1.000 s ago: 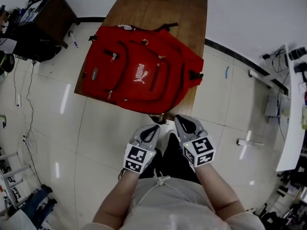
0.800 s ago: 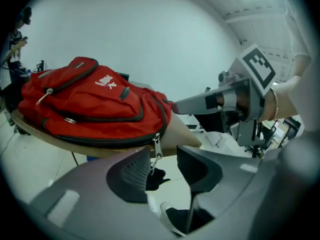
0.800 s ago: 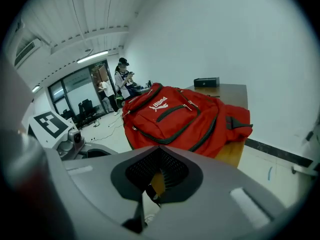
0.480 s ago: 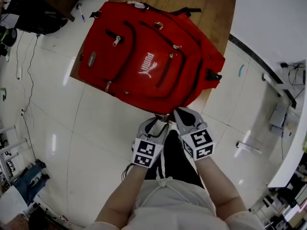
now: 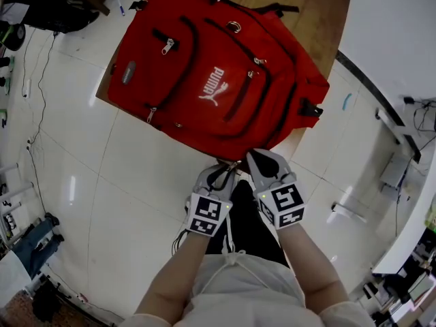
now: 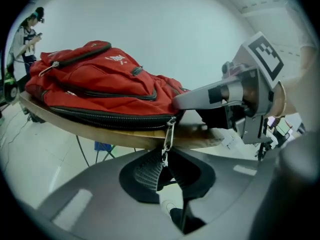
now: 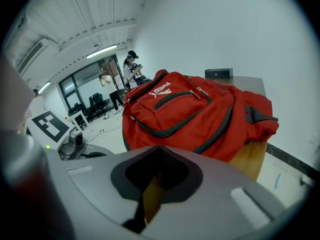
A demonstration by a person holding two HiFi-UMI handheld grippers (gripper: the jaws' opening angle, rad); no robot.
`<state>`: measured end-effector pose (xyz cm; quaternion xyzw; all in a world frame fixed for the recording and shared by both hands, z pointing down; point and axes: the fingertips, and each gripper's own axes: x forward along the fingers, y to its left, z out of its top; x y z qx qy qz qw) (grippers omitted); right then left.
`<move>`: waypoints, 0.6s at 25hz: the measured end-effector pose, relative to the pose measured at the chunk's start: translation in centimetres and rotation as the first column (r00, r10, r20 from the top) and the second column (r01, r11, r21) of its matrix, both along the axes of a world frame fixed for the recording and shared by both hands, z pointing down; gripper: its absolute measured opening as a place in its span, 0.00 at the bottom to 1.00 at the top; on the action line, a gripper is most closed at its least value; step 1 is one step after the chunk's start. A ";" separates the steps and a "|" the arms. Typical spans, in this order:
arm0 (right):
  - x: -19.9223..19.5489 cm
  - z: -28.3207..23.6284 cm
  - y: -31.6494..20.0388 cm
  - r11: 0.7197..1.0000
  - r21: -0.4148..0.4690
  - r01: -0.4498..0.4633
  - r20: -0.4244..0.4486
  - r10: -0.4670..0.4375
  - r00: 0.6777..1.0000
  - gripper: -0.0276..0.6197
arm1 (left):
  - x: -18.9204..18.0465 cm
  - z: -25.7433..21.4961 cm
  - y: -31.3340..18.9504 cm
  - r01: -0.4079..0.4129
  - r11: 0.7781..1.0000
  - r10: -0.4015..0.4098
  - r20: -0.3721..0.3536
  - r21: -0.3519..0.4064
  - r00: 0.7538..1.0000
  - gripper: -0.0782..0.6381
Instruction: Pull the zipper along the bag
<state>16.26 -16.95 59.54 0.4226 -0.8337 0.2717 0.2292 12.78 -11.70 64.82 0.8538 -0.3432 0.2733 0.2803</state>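
A red backpack lies flat on a wooden table, its lower end at the near edge. A metal zipper pull hangs from the black main zipper over that edge. My left gripper sits just under it. Its jaws have just been closing, and they pinch the pull's lower end. My right gripper is beside it with its tips against the bag's near edge. Its jaws meet at the tips, and I cannot see fabric between them.
A black box sits at the table's far end. Two people stand far off in the room. A dark cabinet and floor cables are at the left, a white desk at the right. My legs are below the grippers.
Both grippers have moved forward to the bag's near edge, and the bag now fills more of the head view. The left gripper has come onto the hanging pull.
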 end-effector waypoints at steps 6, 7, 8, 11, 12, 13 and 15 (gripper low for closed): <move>-0.1 1.1 1.1 0.997 -0.056 0.060 -0.057 -0.064 0.996 0.05 | 0.6 -0.6 1.1 -0.049 0.997 0.047 -0.042 -0.057 0.998 0.14; -0.2 1.3 1.3 0.995 -0.068 0.072 -0.070 -0.077 0.995 0.05 | 0.4 -0.8 1.1 -0.048 0.997 0.044 -0.052 -0.065 0.998 0.14; -0.2 1.4 1.4 0.994 -0.073 0.080 -0.080 -0.086 0.993 0.05 | 0.1 -0.9 1.0 -0.044 0.997 0.040 -0.055 -0.069 0.998 0.14; -0.3 1.6 1.0 0.993 -0.076 0.091 -0.089 -0.097 0.991 0.05 | -1.5 -1.2 0.4 0.001 0.997 -0.006 -0.062 -0.076 0.998 0.13; -0.3 1.6 1.0 0.992 -0.082 0.095 -0.091 -0.102 0.991 0.05 | -2.0 -1.3 0.2 0.014 0.997 -0.019 -0.064 -0.079 0.998 0.13; -0.3 1.7 0.9 0.992 -0.086 0.096 -0.092 -0.104 0.990 0.05 | -2.3 -1.4 0.0 0.016 0.997 -0.020 -0.059 -0.077 0.998 0.13; -0.3 1.6 0.7 0.992 -0.083 0.094 -0.095 -0.102 0.990 0.05 | -2.5 -1.7 -0.5 -0.001 0.998 -0.001 -0.031 -0.060 1.000 0.13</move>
